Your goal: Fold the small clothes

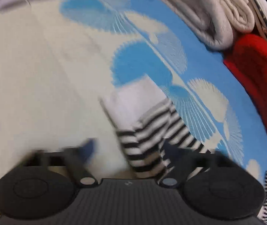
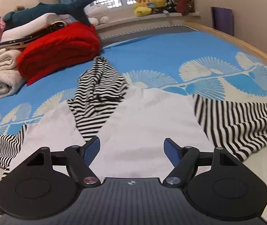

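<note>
Black-and-white stripes and a white panel: that's the shirt (image 2: pixel 142 116), spread flat across the blue patterned bedspread (image 2: pixel 161 52) in the right wrist view, hood bunched up toward twelve o'clock, one striped sleeve trailing out at three o'clock, the other lying at nine. Looks like the smoothing-out is done and the first fold is about to start, though nothing is folded over yet.

The right gripper (image 2: pixel 131 150) hovers over the white body, jaws set wide apart with nothing between them (cloth below, not pinched). The shirt lies straight ahead of it, from the fingertips out to twelve o'clock.

Over to the left wrist view, badly smeared. The left gripper (image 1: pixel 131 150) also seems spread wide, one blue finger (image 1: pixel 88 148) showing at nine o'clock, the other lost in blur. A striped sleeve with a white cuff (image 1: pixel 142 123) runs up from between the jaws toward twelve; whether they press on it I cannot tell, but it looks loose.

Next move, I'd judge: close on a sleeve end and carry it across the white panel, keeping clear of the red blanket (image 2: pixel 58 48) at ten o'clock.
</note>
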Tool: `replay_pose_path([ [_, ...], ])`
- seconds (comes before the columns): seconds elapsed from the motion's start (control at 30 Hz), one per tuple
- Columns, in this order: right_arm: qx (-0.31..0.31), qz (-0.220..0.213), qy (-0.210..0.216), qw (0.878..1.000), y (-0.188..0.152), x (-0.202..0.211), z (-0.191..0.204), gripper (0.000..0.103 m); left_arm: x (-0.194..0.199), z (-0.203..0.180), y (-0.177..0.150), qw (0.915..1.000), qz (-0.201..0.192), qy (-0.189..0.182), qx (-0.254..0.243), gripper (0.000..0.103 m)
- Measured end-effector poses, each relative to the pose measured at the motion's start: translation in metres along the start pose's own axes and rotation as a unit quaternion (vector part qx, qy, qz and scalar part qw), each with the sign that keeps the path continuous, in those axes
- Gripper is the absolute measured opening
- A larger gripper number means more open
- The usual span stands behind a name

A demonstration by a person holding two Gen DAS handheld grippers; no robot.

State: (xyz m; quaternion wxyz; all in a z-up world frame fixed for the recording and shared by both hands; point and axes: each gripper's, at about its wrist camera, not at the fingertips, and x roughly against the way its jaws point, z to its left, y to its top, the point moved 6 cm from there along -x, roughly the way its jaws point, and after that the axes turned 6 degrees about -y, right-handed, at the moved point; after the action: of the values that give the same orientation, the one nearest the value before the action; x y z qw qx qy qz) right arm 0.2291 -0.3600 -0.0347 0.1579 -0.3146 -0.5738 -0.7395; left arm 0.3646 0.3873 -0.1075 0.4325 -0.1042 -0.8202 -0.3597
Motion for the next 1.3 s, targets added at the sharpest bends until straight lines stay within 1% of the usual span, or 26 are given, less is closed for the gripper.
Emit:
replay_pose_path([
  [0.03,-0.002,0.0,0.0,1.0,-0.001,0.0,-0.006,0.077,0.015,-0.007,-0.001,0.9997,-0.015,0.002,-0.017,0.1],
  [0.07,-0.005,-0.004,-0.005,1.0,-0.001,0.002,-0.014,0.077,0.028,-0.011,-0.005,0.9991,-0.017,-0.001,-0.038,0.101],
  [0.13,-0.006,-0.015,-0.022,1.0,-0.003,0.006,-0.031,0.077,0.056,-0.023,-0.023,0.9963,-0.002,-0.025,-0.082,0.101],
  [0.2,-0.012,-0.024,-0.037,0.999,-0.008,0.017,-0.05,0.077,0.087,-0.032,-0.051,0.9907,0.01,-0.048,-0.127,0.101],
  [0.27,-0.025,-0.029,-0.04,0.998,-0.018,0.036,-0.064,0.077,0.118,-0.041,-0.09,0.98,0.019,-0.074,-0.184,0.101],
  [0.37,-0.034,-0.04,-0.022,0.998,-0.045,0.076,-0.075,0.077,0.164,-0.039,-0.163,0.9591,0.028,-0.114,-0.258,0.103],
  [0.4,-0.041,-0.041,-0.016,0.998,-0.058,0.09,-0.078,0.077,0.169,-0.04,-0.19,0.9534,0.038,-0.12,-0.274,0.103],
  [0.47,-0.045,-0.03,-0.001,0.999,-0.09,0.114,-0.079,0.077,0.18,-0.036,-0.237,0.9399,0.076,-0.13,-0.306,0.103],
  [0.5,-0.037,-0.024,0.006,0.999,-0.109,0.125,-0.079,0.075,0.183,-0.037,-0.251,0.9359,0.085,-0.135,-0.314,0.103],
  [0.57,-0.003,-0.009,-0.003,1.0,-0.141,0.136,-0.077,0.057,0.189,-0.039,-0.275,0.9301,0.088,-0.137,-0.329,0.103],
  [0.6,0.016,0.001,-0.012,1.0,-0.154,0.138,-0.074,0.042,0.191,-0.041,-0.283,0.9275,0.087,-0.134,-0.338,0.103],
  [0.67,0.036,0.032,-0.018,0.999,-0.177,0.133,-0.07,0.041,0.191,-0.044,-0.296,0.9245,0.085,-0.126,-0.35,0.103],
  [0.7,0.034,0.044,-0.015,0.998,-0.183,0.129,-0.069,0.041,0.188,-0.045,-0.299,0.9243,0.087,-0.121,-0.351,0.103],
  [0.77,0.017,0.08,-0.004,0.997,-0.195,0.115,-0.068,0.043,0.179,-0.043,-0.3,0.9258,0.094,-0.108,-0.35,0.103],
  [0.8,0.007,0.092,-0.006,0.996,-0.2,0.109,-0.069,0.05,0.175,-0.043,-0.301,0.9255,0.1,-0.1,-0.351,0.103],
  [0.83,0.004,0.098,-0.008,0.995,-0.203,0.104,-0.069,0.055,0.172,-0.041,-0.304,0.924,0.107,-0.092,-0.356,0.103],
  [0.87,0.015,0.092,-0.006,0.996,-0.206,0.101,-0.067,0.057,0.169,-0.041,-0.309,0.9218,0.113,-0.083,-0.362,0.103],
  [0.9,0.04,0.081,-0.007,0.996,-0.206,0.101,-0.062,0.059,0.167,-0.04,-0.309,0.9197,0.116,-0.077,-0.367,0.103],
  [0.93,0.066,0.076,-0.009,0.995,-0.208,0.1,-0.058,0.057,0.166,-0.038,-0.311,0.9166,0.118,-0.073,-0.375,0.103],
  [0.97,0.083,0.072,-0.008,0.994,-0.208,0.1,-0.054,0.048,0.165,-0.038,-0.314,0.913,0.12,-0.069,-0.384,0.103],
  [1.0,0.093,0.07,0.0,0.993,-0.208,0.101,-0.052,0.01,0.164,-0.037,-0.316,0.9094,0.121,-0.065,-0.392,0.103],
  [1.03,0.097,0.068,0.01,0.993,-0.207,0.103,-0.049,0.004,0.163,-0.036,-0.318,0.9069,0.122,-0.062,-0.399,0.103],
  [1.1,0.085,0.06,0.009,0.995,-0.199,0.116,-0.056,0.004,0.163,-0.033,-0.321,0.9035,0.121,-0.056,-0.407,0.103],
  [1.17,0.06,0.045,0.005,0.997,-0.188,0.139,-0.07,0.002,0.162,-0.029,-0.323,0.8992,0.12,-0.049,-0.418,0.103],
  [1.27,0.035,0.036,-0.035,0.998,-0.181,0.17,-0.101,0.002,0.16,-0.026,-0.325,0.8901,0.128,-0.049,-0.435,0.103],
  [1.3,0.02,0.047,-0.04,0.998,-0.183,0.173,-0.108,0.002,0.16,-0.026,-0.324,0.8899,0.129,-0.05,-0.434,0.103],
])
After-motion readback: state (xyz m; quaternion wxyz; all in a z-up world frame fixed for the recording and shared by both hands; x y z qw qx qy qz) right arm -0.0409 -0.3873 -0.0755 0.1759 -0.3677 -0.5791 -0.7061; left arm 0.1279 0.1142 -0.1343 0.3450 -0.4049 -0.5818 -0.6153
